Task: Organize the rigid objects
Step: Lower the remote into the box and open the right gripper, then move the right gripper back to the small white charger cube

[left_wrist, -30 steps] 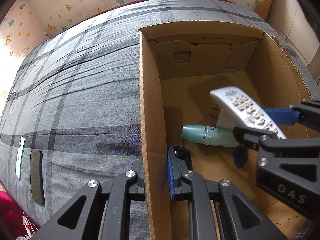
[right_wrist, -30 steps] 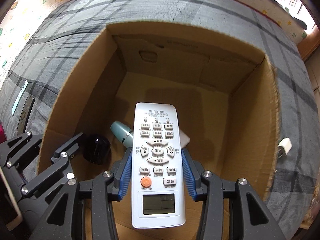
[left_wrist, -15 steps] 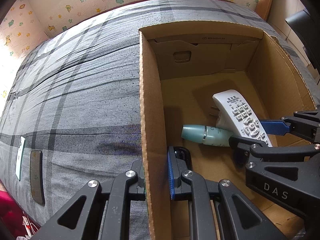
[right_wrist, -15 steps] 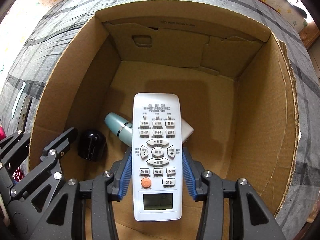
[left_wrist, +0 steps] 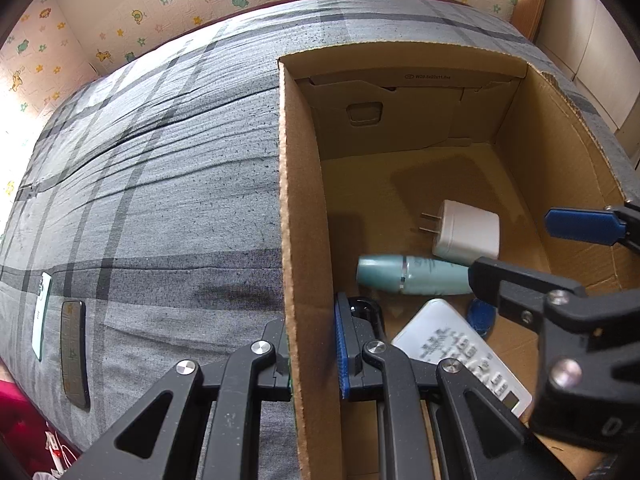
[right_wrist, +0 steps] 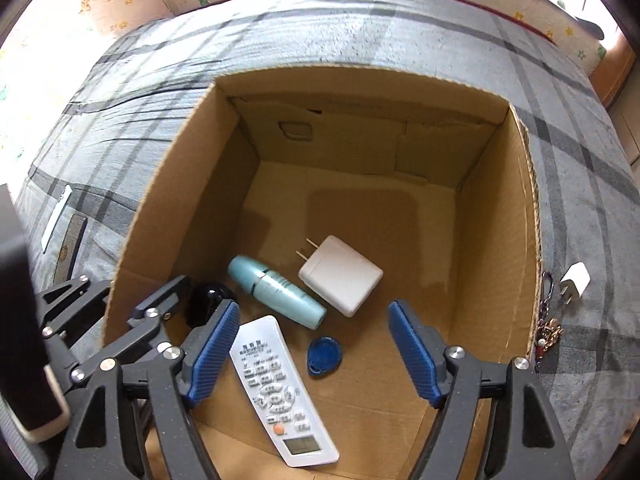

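Only the right wrist view shows the small charger and keychain at right frame, outside the cardboard box. The white remote lies face-up, lower centre on the box floor. Right gripper jaws spread wide, empty; left gripper jaws clamp the box wall.

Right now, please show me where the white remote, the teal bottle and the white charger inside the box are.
white remote (right_wrist: 280, 392), right wrist view, keypad.
teal bottle (right_wrist: 280, 294), right wrist view, body.
white charger (right_wrist: 340, 274), right wrist view, top face.
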{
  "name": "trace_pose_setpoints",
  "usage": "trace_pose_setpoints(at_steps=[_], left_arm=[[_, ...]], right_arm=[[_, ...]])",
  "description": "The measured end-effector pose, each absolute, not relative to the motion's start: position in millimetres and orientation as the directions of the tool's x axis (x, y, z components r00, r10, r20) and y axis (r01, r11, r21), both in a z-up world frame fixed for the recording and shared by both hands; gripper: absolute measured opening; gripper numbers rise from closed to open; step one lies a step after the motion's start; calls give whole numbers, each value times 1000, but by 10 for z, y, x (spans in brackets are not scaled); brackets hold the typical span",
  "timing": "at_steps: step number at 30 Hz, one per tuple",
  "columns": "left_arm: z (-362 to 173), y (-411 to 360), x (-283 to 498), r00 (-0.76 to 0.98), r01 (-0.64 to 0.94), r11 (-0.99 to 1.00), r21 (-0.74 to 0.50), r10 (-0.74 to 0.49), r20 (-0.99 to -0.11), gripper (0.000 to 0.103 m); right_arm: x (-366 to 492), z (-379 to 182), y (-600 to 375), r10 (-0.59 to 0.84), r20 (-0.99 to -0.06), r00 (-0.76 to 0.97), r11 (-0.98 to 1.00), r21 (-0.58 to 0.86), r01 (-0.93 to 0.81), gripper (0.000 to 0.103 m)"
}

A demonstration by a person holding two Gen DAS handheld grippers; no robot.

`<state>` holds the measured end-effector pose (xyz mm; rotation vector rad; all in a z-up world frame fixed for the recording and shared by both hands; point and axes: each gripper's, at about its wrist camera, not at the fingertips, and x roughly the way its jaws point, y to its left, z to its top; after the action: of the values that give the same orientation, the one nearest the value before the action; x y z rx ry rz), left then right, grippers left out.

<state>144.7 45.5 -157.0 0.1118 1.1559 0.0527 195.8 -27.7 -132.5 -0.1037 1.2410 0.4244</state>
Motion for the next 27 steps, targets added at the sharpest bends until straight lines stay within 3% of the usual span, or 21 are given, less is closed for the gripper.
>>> trace_pose_setpoints(at_steps=[15, 27], left_arm=[[-1556, 468, 1447, 403, 16, 993, 115, 98, -910, 16], [-1549, 457, 1433, 406, 15, 994, 111, 95, -909, 15]], right_arm=[[1859, -992, -493, 239, -905, 352, 926, 103, -363, 103], [1893, -668, -884, 274, -881, 387, 929, 138, -344, 103]])
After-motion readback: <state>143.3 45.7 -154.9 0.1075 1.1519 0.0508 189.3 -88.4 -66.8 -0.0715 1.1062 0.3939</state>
